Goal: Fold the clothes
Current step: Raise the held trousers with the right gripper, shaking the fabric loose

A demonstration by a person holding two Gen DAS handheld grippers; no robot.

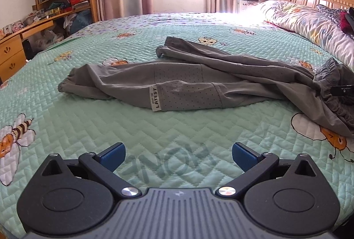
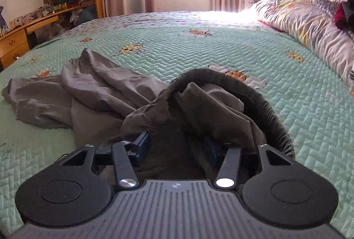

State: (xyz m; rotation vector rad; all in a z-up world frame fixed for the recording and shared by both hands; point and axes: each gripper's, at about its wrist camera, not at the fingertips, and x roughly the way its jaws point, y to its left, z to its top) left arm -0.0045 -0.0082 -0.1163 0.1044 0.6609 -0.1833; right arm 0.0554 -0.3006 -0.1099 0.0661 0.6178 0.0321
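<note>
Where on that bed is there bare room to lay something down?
The quilt is bare between the left tongs and the grey trousers, and beyond them toward the window. It is crowded along the pillow and where the trousers sprawl.

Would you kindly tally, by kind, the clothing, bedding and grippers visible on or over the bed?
Grey trousers: 1
Green quilted bedspread: 1
Floral duvet by the headboard: 1
Grippers: 2, the left gripper and the right gripper
Total: 5
</note>
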